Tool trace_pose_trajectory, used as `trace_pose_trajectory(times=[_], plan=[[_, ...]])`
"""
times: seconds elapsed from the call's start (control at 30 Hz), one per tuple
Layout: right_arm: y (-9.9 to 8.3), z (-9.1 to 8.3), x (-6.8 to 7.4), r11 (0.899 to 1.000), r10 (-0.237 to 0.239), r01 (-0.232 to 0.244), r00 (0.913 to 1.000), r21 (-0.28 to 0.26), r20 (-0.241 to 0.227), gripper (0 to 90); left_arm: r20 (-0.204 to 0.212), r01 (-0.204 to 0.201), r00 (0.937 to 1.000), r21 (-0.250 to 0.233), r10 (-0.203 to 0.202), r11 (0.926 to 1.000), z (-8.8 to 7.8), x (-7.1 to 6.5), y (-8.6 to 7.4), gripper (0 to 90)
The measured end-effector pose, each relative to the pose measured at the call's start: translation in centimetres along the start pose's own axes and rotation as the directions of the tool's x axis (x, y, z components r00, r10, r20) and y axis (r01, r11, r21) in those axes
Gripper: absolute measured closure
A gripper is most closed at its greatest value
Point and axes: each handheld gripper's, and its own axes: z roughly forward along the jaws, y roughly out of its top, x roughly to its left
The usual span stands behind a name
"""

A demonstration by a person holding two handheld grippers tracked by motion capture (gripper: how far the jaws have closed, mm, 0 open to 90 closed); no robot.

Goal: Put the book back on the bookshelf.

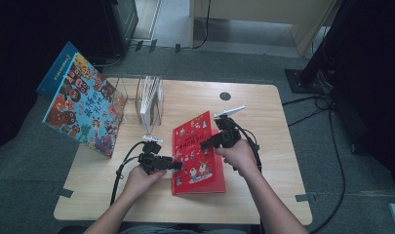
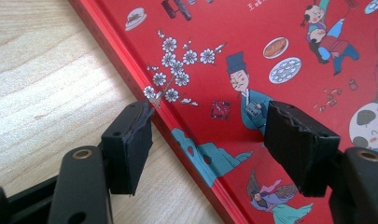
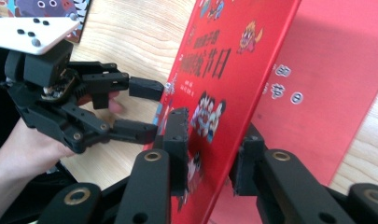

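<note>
A red picture book [image 1: 197, 156] lies on the wooden table [image 1: 263, 122] in front of the person. My right gripper [image 3: 213, 128] is shut on its front cover [image 3: 233, 65], which stands lifted off the red inner page [image 3: 326, 93]. In the high view this right gripper [image 1: 205, 144] sits over the book's upper middle. My left gripper [image 2: 210, 116] is open at the book's left edge [image 2: 130, 60], one jaw over the bare table and the other over the cover art. From the right gripper view, the left gripper [image 3: 156, 109] reaches the spine without gripping it.
A large colourful picture book [image 1: 83, 105] leans at the table's left, with a blue book [image 1: 56, 68] behind it. A clear stand holding thin books [image 1: 151, 100] is at the back. A dark round hole [image 1: 225, 96] marks the far side. Cables run on the floor at the right.
</note>
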Motion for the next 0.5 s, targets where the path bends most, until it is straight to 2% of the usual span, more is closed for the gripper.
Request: trace_pose_trajectory(times=[0.07,0.2,0.37,0.5], plan=[[0.6,0.4,0.4,1.0,0.007,-0.007,0.9998,0.011,-0.017,77.1,0.0,0.012,0.9999,-0.008,-0.012,0.9999,-0.2,0.1,0.1,32.1],[1.3,0.2,1.1,0.999,-0.008,0.009,0.9992,0.033,-0.039,80.2,-0.05,-0.013,0.9987,-0.018,0.013,0.9997,-0.5,0.1,0.1,34.5],[2.2,-0.3,2.2,0.996,-0.043,0.043,0.9991,0.08,0.001,82.1,-0.055,-0.021,0.9983,-0.011,0.02,0.9997,-0.4,-0.1,0.1,34.6],[2.8,-0.8,2.8,0.992,-0.043,0.038,0.9984,0.12,0.037,84.6,-0.049,-0.022,0.9986,-0.018,0.021,0.9996,-0.7,0.0,0.2,34.8]])
